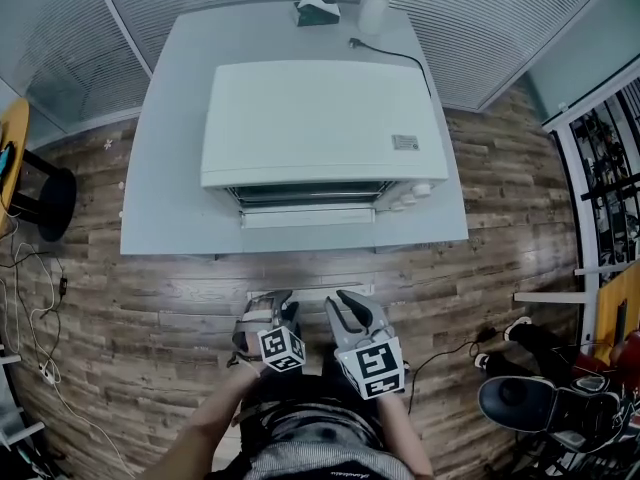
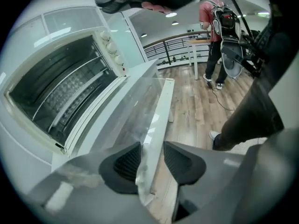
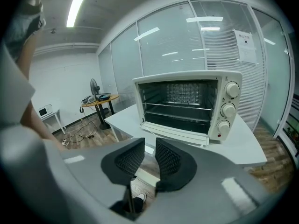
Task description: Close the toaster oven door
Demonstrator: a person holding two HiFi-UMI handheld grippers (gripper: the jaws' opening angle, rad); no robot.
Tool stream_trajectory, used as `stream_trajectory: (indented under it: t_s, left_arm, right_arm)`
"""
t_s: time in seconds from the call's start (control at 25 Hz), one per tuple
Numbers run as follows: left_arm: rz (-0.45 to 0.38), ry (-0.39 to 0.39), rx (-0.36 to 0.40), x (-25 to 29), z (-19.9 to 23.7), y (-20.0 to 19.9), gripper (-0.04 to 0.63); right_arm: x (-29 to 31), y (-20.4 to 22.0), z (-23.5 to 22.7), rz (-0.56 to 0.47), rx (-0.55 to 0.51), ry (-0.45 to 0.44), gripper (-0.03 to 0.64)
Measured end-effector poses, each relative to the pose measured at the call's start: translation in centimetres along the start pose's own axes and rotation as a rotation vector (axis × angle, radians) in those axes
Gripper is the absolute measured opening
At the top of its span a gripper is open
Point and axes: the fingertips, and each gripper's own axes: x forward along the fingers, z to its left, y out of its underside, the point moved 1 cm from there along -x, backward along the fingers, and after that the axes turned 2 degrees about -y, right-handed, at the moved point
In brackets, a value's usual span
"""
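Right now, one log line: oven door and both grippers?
toaster oven door: open, down | left gripper: open, its front edge between jaws | right gripper: open, empty

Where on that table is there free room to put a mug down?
Widest bare patch: the table's left strip beside the toaster oven, down to the front-left corner. The back holds tissue box, vase and power cord; the open door fills the front.

Head view: overhead, looking steeply down on toaster oven and table. Left gripper view: rolled, close against the open door. Right gripper view: farther back, facing the oven front. All three share the oven.
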Motion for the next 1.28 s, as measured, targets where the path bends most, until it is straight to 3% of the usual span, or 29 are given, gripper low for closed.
stream_trajectory:
  t_s: [0.16, 0.36, 0.68, 1.28]
  left_arm:
    - [0.012, -0.057, 0.089, 0.1, 0.1, 0.1, 0.149]
    - [0.020, -0.048, 0.122, 0.0, -0.1, 0.1, 0.142]
    - [-0.003, -0.009, 0.096, -1.8, 0.2, -0.7, 0.126]
    - [-0.089, -0.055, 0.028, -7.4, 2.8, -3.6, 0.093]
  right_arm:
    - [-0.2, 0.3, -0.4, 0.006, -0.006, 0.003, 0.072]
    - [-0.3, 0.8, -0.3, 0.036, -0.036, 0.009, 0.074]
    - [-0.1, 1.5, -0.2, 0.073, -0.079, 0.002, 0.086]
    - [0.3, 4.3, 1.3, 0.208, -0.259, -0.041, 0.117]
